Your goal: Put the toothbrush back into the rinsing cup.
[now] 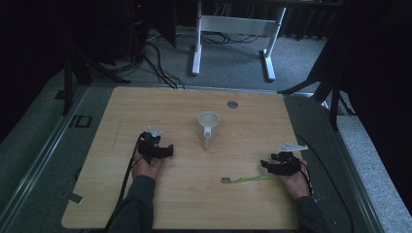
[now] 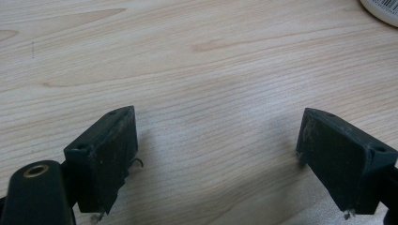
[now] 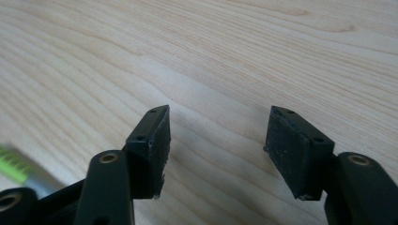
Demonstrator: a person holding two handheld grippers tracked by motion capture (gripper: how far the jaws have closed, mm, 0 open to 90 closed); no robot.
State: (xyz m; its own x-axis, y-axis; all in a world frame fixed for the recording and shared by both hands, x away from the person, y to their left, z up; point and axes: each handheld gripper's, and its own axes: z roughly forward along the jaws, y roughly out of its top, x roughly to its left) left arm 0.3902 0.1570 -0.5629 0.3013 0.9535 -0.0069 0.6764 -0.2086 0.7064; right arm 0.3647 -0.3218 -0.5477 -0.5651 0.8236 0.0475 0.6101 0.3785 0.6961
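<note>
My left gripper (image 2: 216, 154) and right gripper (image 3: 216, 145) are spread wide, holding nothing; my toothbrush (image 3: 14, 164) looks blurry and cut off.

Pale wood-grain tabletop (image 1: 145, 111) with streaky brown lines, cream-white handled ceramic mug (image 1: 208, 126), lime-green toothbrush (image 1: 247, 179) with whitish bristle head, both grippers' matte black fingers (image 2: 115, 150), small grey round disc (image 1: 232, 104) on tabletop.

We are seeing bare light wooden tabletop (image 2: 211, 70) lying between and ahead of both grippers' spread jaws. A white ceramic mug (image 1: 208, 127) is standing ahead between them; a green plastic toothbrush (image 1: 247, 179) is lying just beside the right gripper (image 1: 270, 165).
</note>
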